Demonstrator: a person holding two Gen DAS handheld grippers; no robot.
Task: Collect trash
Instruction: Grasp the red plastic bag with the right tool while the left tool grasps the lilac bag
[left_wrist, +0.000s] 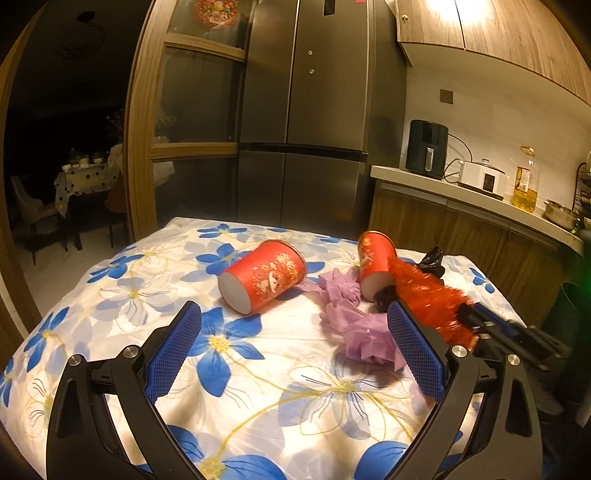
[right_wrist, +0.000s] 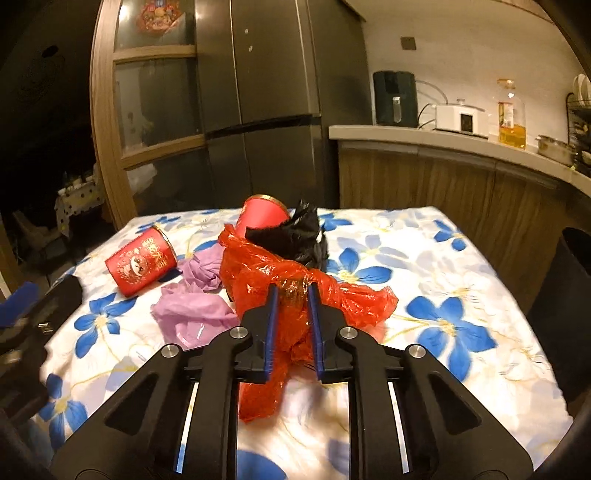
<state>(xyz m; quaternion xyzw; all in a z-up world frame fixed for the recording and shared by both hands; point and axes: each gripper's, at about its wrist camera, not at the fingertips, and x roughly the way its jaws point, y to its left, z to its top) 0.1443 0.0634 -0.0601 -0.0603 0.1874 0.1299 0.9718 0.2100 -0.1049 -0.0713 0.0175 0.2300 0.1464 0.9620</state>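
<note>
The crumpled red plastic bag (right_wrist: 295, 295) lies mid-table on the flowered cloth (right_wrist: 461, 295), pinched between the narrow-set pads of the right gripper (right_wrist: 291, 291). Just behind it sits a black bag (right_wrist: 295, 236) against a tipped red cup (right_wrist: 264, 216). Beside it, lilac plastic (right_wrist: 195, 314) (rumpled, in two clumps) and another red cup (right_wrist: 142, 260) on its side. The left gripper (left_wrist: 295, 321) hovers with jaws wide apart, holding nothing. A dark bin (right_wrist: 565, 295) stands just off the table's right edge.
</note>
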